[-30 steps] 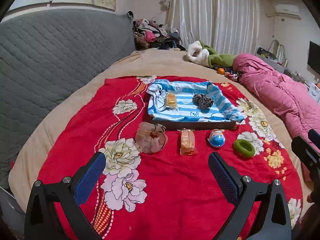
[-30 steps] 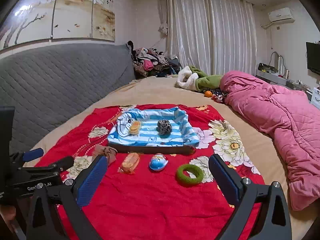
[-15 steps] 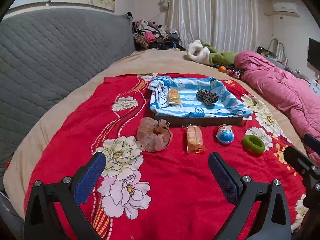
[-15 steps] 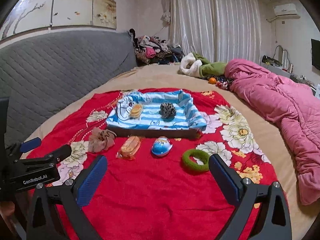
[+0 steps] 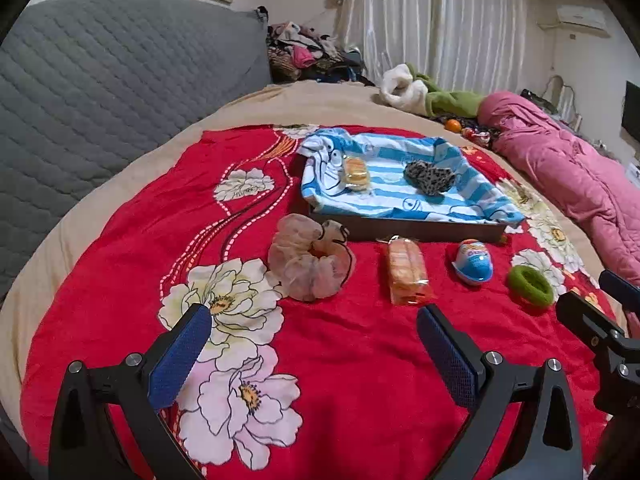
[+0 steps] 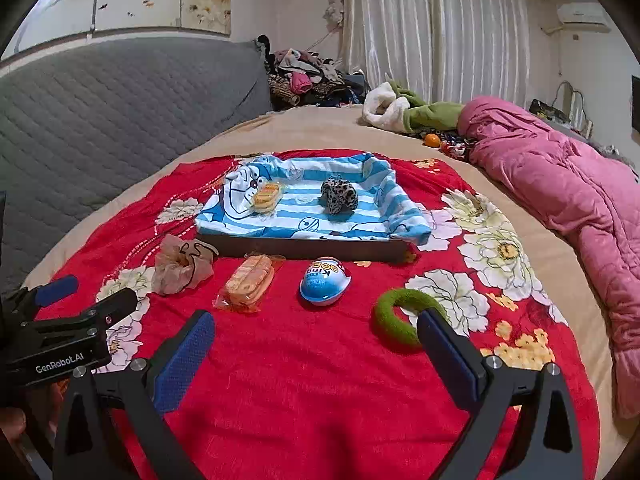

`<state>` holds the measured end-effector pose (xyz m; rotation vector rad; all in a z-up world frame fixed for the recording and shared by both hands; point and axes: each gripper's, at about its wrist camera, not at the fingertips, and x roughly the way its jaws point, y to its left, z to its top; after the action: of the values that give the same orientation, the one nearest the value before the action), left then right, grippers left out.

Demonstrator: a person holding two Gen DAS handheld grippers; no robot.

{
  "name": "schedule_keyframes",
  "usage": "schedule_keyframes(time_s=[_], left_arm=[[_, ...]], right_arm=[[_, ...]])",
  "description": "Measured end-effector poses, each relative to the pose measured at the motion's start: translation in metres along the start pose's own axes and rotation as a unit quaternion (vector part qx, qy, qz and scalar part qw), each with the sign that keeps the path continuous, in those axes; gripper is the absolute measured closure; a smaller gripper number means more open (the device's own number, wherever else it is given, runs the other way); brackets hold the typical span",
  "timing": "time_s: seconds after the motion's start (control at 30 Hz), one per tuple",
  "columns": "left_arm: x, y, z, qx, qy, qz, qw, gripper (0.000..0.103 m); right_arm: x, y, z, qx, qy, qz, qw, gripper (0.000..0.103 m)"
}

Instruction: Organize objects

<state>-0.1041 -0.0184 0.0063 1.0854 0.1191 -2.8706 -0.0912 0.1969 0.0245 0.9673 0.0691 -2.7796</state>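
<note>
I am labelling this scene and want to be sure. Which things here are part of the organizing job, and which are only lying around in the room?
Job: tray, pink scrunchie, wrapped cake, blue egg, green ring, leopard scrunchie, biscuit pack.

Lying about: pink quilt, clothes pile, green-white garment, orange.

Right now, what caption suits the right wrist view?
Open right claw hovering over a red floral blanket near a green ring.

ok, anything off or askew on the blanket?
Nothing spilled or damaged. Four items lie in a row in front of the tray: scrunchie, biscuit pack, egg, green ring. The striped cloth droops over the tray's right corner.
</note>
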Motion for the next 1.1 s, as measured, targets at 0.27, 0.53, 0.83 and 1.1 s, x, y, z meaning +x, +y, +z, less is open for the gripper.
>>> schedule_keyframes(time_s=[0.27, 0.53, 0.83, 1.1], left_arm=[[0.021, 0.001, -0.004, 0.014, 0.012, -0.001, 0.9998, 0.001], [0.031, 0.0, -0.005, 0.019, 0.015, -0.005, 0.9997, 0.001], [0.038, 0.001, -0.003, 0.021, 0.02, -0.009, 0.9995, 0.001], [0.045, 0.003, 0.002, 0.019, 0.022, -0.01, 0.9995, 0.001]], right_arm=[[0.025, 0.008, 0.001, -0.009, 0.016, 0.001, 1.0, 0.001], [0.039, 0.007, -0.006, -0.006, 0.031, -0.001, 1.0, 0.001], [0.045, 0.006, -0.002, -0.005, 0.035, -0.008, 0.999, 0.001], [0.052, 0.006, 0.003, 0.003, 0.04, -0.008, 0.999, 0.001]])
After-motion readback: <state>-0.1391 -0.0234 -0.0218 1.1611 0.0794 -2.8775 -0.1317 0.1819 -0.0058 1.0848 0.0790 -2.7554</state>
